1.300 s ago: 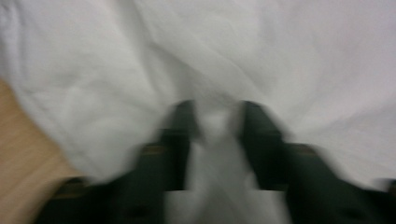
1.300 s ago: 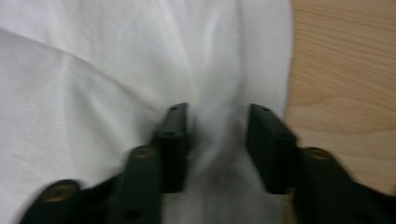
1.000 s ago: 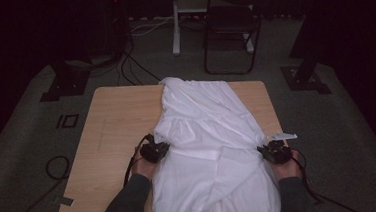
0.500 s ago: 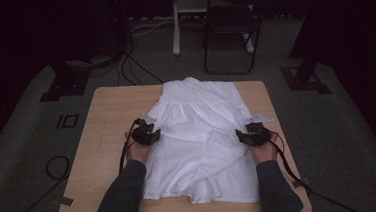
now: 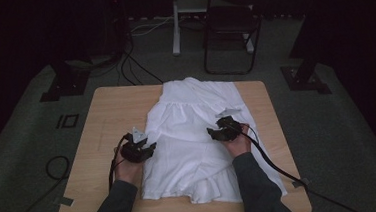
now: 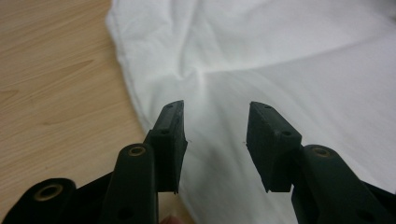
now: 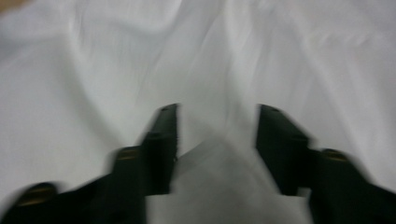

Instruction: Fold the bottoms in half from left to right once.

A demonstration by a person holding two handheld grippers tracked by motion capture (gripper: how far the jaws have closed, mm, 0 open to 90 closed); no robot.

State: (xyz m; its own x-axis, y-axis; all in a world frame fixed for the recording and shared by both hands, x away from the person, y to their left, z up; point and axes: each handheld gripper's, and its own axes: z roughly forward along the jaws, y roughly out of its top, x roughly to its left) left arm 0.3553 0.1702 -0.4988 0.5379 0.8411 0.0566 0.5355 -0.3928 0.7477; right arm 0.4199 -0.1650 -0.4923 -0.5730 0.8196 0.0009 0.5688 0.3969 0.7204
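On the wooden table (image 5: 101, 117), one white garment (image 5: 193, 135) lies spread flat; two grippers, left gripper (image 5: 146, 150) and right gripper (image 5: 215, 132), hover over it, jaws spread, gripping nothing. One chair (image 5: 230, 28) stands beyond.

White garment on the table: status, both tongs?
Left tongs open at garment left edge, just opened, nothing gripped. Right tongs open over the cloth, holding nothing. Table around it bare.

No readable text, label, brand, number or sign appears on anything here.
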